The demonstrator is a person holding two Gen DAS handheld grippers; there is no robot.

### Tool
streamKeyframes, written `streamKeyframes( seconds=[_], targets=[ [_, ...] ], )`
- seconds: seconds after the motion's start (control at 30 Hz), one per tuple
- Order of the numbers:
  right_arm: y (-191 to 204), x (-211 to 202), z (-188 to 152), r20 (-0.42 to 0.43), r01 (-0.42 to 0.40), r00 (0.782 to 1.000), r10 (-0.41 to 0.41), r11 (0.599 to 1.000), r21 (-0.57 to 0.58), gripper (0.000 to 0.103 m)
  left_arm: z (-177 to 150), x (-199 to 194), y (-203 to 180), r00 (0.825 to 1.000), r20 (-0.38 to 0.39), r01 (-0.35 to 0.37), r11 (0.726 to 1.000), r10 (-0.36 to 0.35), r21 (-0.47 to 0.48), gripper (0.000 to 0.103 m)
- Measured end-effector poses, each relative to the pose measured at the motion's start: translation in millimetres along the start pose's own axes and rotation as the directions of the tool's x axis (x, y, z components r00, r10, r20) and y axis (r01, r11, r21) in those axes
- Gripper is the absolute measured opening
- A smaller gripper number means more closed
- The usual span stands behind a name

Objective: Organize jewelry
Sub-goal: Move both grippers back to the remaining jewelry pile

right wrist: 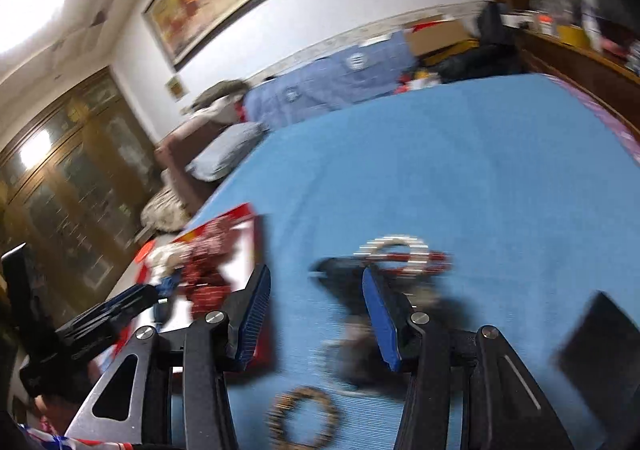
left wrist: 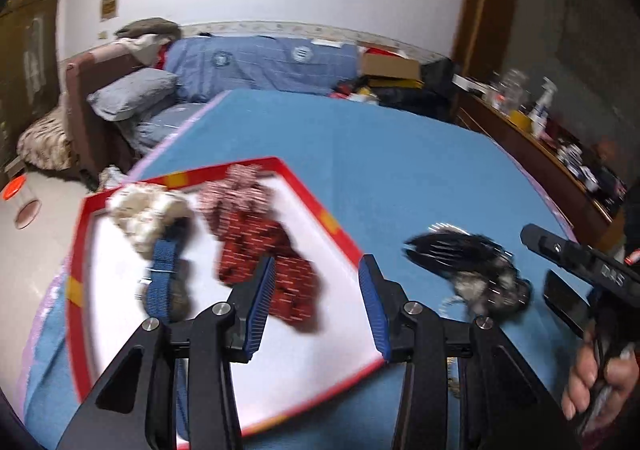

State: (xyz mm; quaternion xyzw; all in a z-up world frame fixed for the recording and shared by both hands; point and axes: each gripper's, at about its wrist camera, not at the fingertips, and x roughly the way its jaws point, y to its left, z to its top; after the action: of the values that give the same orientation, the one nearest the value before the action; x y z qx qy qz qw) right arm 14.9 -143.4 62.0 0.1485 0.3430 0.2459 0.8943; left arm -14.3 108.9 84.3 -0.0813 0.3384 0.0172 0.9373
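Two blurred scrunchies (left wrist: 256,246), red w/ white print, in red-rimmed tray (left wrist: 320,210).

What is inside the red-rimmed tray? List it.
In the red-rimmed tray: a cream scrunchie, a red patterned piece and a blue strap lying across a dark item. That item and the tray floor beneath them are covered; blur hides detail.

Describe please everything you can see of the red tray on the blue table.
The red tray is a shallow, flat box with a red rim bearing yellow marks and a white floor, seemingly cardboard. It lies flat on the blue table cover, near its left edge. Inside lie a cream scrunchie, red patterned fabric pieces and a blue strap. The open left gripper hovers over its near corner.
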Motion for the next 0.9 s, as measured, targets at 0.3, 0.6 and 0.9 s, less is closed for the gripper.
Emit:
streamKeyframes(
  seconds=[0.3,0.6,0.9],
  targets=[
    [-58.2,-16.6,-0.1,-0.032,0.026,0.999,-0.021,0.988,0.151,0.056,-24.1,24.1,-61.3,0.977,-0.138,0.171,0.983,-0.16,0.07,0.041],
    [-56.8,-20.5,-4.0,-0.033,0.042,0.999,-0.038,0.993,0.112,0.056,-68.7,37.6,-108.9,0.941,-0.274,0.265,0.937,-0.2,0.226,0.065],
    [-52.2,-17.9,-3.5,-0.032,0.036,0.999,-0.033,0.995,0.097,0.057,-78.6,57.2,-122.2,0.936,-0.305,0.257,0.934,-0.177,0.248,0.057]
  ],
)
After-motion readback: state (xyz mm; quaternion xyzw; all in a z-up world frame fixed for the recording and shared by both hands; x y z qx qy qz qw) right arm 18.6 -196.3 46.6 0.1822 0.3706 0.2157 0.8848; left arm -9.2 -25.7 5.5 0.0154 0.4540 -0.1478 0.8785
